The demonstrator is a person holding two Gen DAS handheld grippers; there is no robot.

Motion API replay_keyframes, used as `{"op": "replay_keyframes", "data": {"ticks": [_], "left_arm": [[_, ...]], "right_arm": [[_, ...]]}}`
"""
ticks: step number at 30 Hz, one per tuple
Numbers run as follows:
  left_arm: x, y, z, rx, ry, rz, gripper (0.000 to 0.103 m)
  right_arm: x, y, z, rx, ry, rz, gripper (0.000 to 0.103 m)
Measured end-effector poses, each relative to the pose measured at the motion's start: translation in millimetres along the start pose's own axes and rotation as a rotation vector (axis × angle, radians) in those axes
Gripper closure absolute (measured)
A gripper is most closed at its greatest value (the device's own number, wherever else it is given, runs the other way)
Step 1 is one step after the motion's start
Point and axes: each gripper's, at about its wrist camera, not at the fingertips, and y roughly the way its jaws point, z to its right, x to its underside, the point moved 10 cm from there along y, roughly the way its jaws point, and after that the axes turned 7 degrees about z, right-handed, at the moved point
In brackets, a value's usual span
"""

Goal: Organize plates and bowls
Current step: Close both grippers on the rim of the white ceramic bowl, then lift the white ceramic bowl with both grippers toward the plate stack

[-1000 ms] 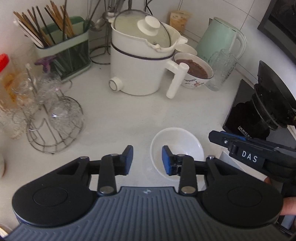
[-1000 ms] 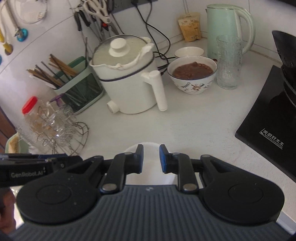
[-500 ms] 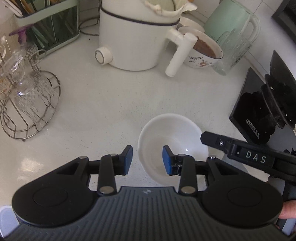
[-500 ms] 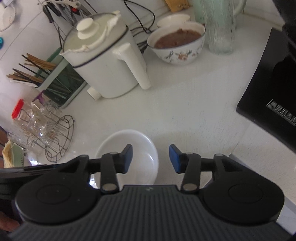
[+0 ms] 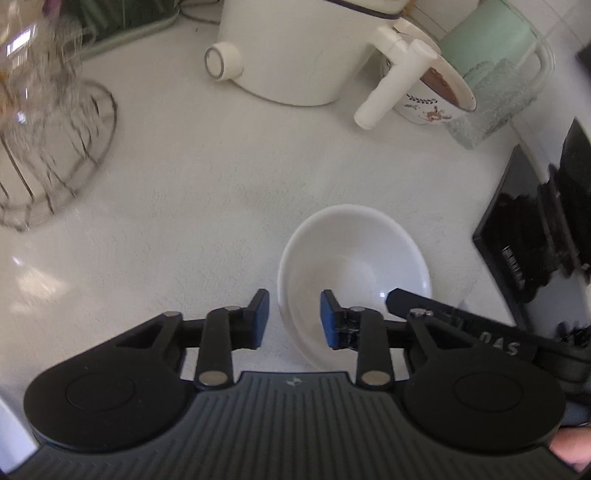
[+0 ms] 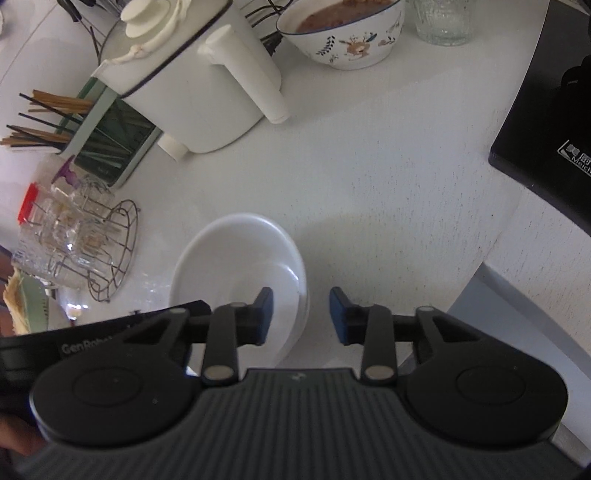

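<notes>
Bowl (image 5: 354, 266) sits near the counter (image 5: 207, 192) front edge, white and empty. From my left cam, the left gripper (image 5: 294, 317) straddles its near-left rim, jaws just closing in, but I can't tell if the pads touch yet. My right cam shows the right gripper (image 6: 301, 315) straddling the other rim, also narrowing, same doubt. Only the right view catches the chopstick holder (image 6: 107, 147) and the pot's lid (image 6: 155, 18); only the left shows the mint kettle (image 5: 491, 44).
</notes>
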Motion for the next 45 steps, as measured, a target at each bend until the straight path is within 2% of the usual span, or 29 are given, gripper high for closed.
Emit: {"op": "replay_keyframes", "data": {"ticks": [2, 4, 10, 14, 21, 27, 39, 45], "left_arm": [[2, 3, -2, 0.007, -0.031, -0.008, 0.079], [2, 3, -2, -0.006, -0.018, -0.001, 0.086], [3, 4, 0, -0.004, -0.030, -0.001, 0.093], [4, 0, 2, -0.014, -0.002, 0.007, 0.094], [3, -19, -5, 0.003, -0.025, 0.028, 0.094], [9, -47, -11, -0.017, 0.011, 0.048, 0.094], [-1, -105, -22, 0.008, -0.010, 0.127, 0.094], [-2, -126, -24, 0.016, -0.020, 0.151, 0.094]], "right_arm": [[0, 2, 1, 0.013, -0.006, -0.002, 0.076], [1, 4, 3, 0.017, -0.002, -0.014, 0.082], [3, 6, 4, 0.012, -0.004, -0.040, 0.092], [3, 3, 1, 0.010, -0.020, -0.031, 0.092], [4, -9, -9, 0.001, -0.040, -0.020, 0.092], [11, -25, -28, -0.019, -0.072, -0.005, 0.092], [9, -62, -69, -0.059, -0.123, 0.055, 0.092], [8, -71, -79, -0.075, -0.134, 0.053, 0.092]]}}
